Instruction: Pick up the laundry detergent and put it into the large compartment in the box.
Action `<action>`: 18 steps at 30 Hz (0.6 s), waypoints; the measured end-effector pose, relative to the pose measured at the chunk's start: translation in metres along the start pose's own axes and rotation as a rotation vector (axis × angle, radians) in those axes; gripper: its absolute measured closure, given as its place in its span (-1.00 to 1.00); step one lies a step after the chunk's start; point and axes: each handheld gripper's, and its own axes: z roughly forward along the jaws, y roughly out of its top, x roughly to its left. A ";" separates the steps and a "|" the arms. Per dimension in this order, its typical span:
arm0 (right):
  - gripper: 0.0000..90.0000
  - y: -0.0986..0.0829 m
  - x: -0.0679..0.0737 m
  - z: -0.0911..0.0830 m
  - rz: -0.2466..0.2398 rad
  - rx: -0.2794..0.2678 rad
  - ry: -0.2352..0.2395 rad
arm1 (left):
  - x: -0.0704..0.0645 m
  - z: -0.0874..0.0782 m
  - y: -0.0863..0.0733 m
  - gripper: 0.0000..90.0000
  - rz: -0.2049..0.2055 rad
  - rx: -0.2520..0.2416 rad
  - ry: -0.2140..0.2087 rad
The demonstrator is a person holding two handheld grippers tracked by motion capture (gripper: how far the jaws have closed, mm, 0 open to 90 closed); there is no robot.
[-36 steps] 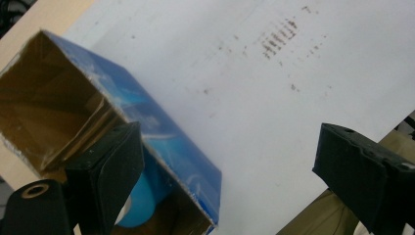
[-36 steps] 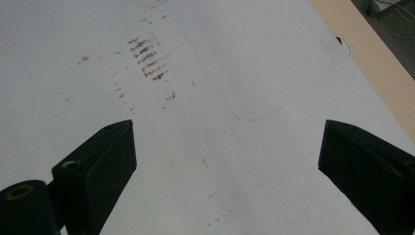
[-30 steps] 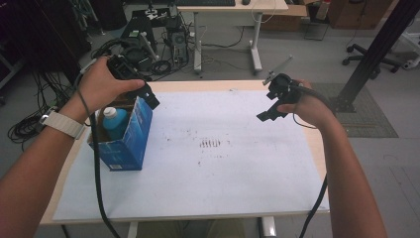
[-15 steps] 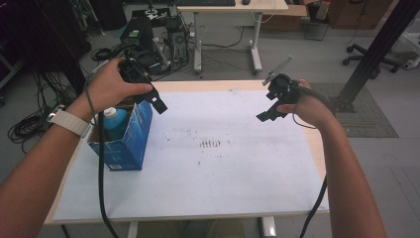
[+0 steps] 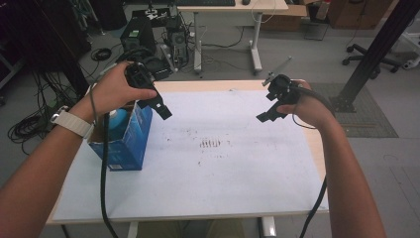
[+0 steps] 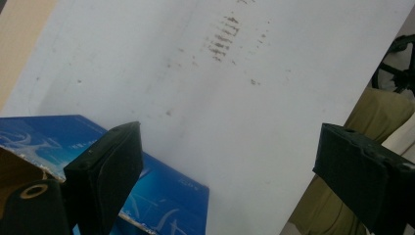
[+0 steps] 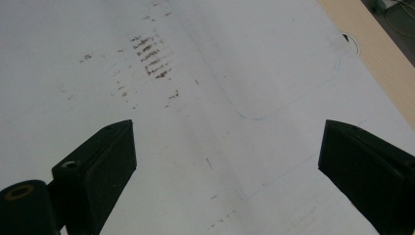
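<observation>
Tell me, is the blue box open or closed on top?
Open. The blue box stands upright on the table, its top flaps apart, and a light blue rounded thing pokes up inside beside the left gripper.

Both forearms enter from the near edge and reach forward, the left arm angling up the left side and the right arm up the right side, well apart. The left hand (image 5: 111, 89), with a pale watch strap on its wrist, grips the left hand-held gripper (image 5: 161, 109) from above, its black jaws pointing down and to the right and spread wide with nothing between them. The right hand (image 5: 304, 106) holds the right hand-held gripper (image 5: 265, 115) at the far right, raised, its jaws pointing down and to the left, likewise wide apart and empty. A dark cable trails from each gripper back along its forearm.
</observation>
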 end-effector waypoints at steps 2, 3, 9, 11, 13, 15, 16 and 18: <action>-0.84 0.000 0.000 0.000 -0.002 -0.002 0.001 | -0.001 0.001 0.001 -0.76 0.010 -0.003 -0.006; -0.84 0.000 0.000 0.000 0.001 0.000 0.001 | -0.001 0.001 0.002 -0.76 0.017 -0.007 -0.006; -0.84 -0.001 0.000 0.000 0.004 -0.001 0.001 | -0.006 0.006 0.004 -0.76 0.053 -0.007 -0.010; -0.84 0.000 0.000 0.000 0.001 0.000 0.001 | -0.008 0.007 0.005 -0.76 0.069 -0.007 -0.013; -0.84 0.000 0.001 0.000 0.000 0.000 0.001 | -0.010 0.008 0.005 -0.76 0.084 -0.011 -0.018; -0.84 0.000 0.001 0.000 0.002 0.000 0.000 | -0.012 0.009 0.006 -0.76 0.099 -0.011 -0.025; -0.84 -0.001 0.001 0.000 0.001 -0.001 -0.001 | -0.014 0.009 0.006 -0.76 0.106 -0.009 -0.024; -0.84 -0.001 0.001 0.000 0.003 -0.002 -0.001 | -0.015 0.011 0.006 -0.75 0.119 -0.011 -0.023</action>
